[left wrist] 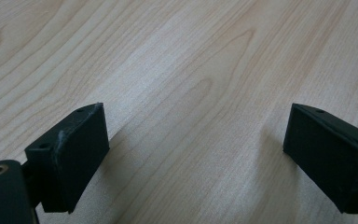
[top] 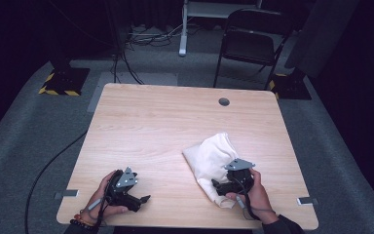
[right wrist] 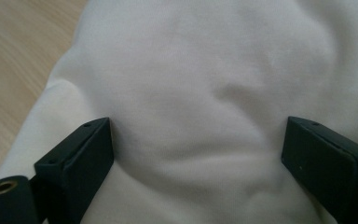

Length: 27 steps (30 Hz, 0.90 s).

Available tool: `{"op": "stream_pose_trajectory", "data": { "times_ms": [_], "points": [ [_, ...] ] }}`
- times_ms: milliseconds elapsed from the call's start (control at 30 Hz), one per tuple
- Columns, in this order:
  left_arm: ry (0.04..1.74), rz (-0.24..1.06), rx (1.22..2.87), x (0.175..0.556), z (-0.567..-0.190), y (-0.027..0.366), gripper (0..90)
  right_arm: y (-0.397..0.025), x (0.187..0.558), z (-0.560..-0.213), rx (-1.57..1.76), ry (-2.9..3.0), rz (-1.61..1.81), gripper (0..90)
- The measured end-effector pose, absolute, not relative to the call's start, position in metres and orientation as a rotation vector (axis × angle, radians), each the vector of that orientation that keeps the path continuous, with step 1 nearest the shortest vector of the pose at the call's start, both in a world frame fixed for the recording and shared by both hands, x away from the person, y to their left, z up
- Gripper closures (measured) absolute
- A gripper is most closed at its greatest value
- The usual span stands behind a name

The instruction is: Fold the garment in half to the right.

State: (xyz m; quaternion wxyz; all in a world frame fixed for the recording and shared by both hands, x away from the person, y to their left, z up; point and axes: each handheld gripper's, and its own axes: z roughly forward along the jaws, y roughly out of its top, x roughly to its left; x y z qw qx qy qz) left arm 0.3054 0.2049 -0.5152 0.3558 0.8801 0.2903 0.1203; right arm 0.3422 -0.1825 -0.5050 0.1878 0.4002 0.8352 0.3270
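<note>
- Crumpled white cloth (top: 209, 158) is lain on the light wooden desk (top: 156, 126), under the right hand-held gripper (right wrist: 196, 154), jaws spread apart.
- Left hand-held gripper (left wrist: 196, 154) is held open over bare desk.

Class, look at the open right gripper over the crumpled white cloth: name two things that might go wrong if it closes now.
1. The right gripper has its jaws wide apart over a smooth bulge of the white cloth; closing there may pinch several layers, not one edge.
2. The left gripper is open over bare table, apart from the cloth, so nothing anchors the cloth and it may drag along.
</note>
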Motion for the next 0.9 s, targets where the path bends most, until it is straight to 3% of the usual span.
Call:
{"op": "stream_pose_trajectory", "data": {
  "times_ms": [900],
  "points": [
    [0.754,0.314,2.274,0.306,-0.515,0.205,6.6,-0.114,0.406,-0.509,1.34,2.133,0.898,7.9]
  ]
}}
